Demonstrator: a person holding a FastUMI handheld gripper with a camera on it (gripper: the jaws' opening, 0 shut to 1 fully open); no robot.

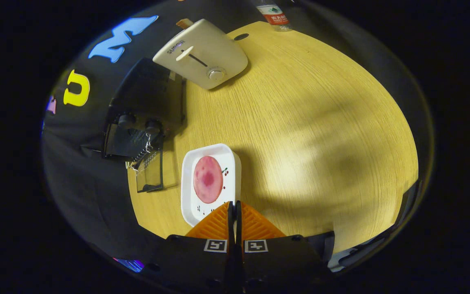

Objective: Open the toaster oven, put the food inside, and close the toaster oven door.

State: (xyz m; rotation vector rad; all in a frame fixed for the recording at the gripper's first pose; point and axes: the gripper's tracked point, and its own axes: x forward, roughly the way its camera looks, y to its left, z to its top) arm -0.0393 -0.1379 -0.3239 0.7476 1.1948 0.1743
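- Pink, round slice of food (208, 179) lay on a white tray (189, 196) just ahead of the gripper (234, 207), whose fingers were pressed together and held nothing.
- The black toaster oven (145, 110) stood on the counter (308, 122), its glass door (150, 173) already down.
- A closed gripper could push the thin slice instead of gripping it.
- The oven's inside was too dark to judge.

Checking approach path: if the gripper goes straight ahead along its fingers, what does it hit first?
Most likely the white tray: its near rim sits right at the tips of the gripper, whose fingers are shut together. The round pink slice of food lies just beyond. Height above the tray is unclear.
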